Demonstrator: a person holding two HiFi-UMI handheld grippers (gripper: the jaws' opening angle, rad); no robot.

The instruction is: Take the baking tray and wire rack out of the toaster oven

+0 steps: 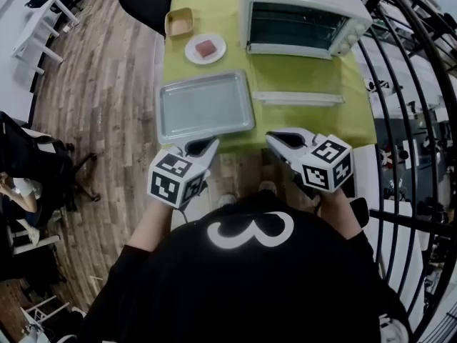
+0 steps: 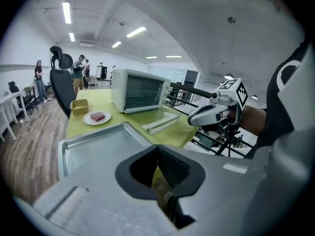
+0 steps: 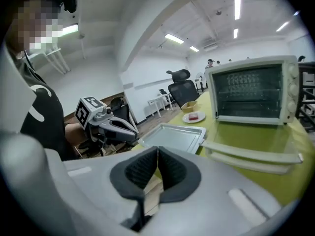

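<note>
Found flat grey metal baking tray (image 1: 206,107) out on green table (image 1: 314,120); thin wire rack (image 3: 247,101) seemingly still inside white toaster oven (image 1: 303,13). Found left gripper (image 1: 206,146) and right gripper (image 1: 274,138) clamped shut, empty, short of table edge. Next, by judgement: opening jaws, reaching into oven for rack.

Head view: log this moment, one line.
baking tray: on table, outside oven | left gripper: shut, empty | right gripper: shut, empty

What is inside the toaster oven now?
What looks like the wire rack spans the toaster oven, with nothing on it. Below it is too dark to tell.
</note>
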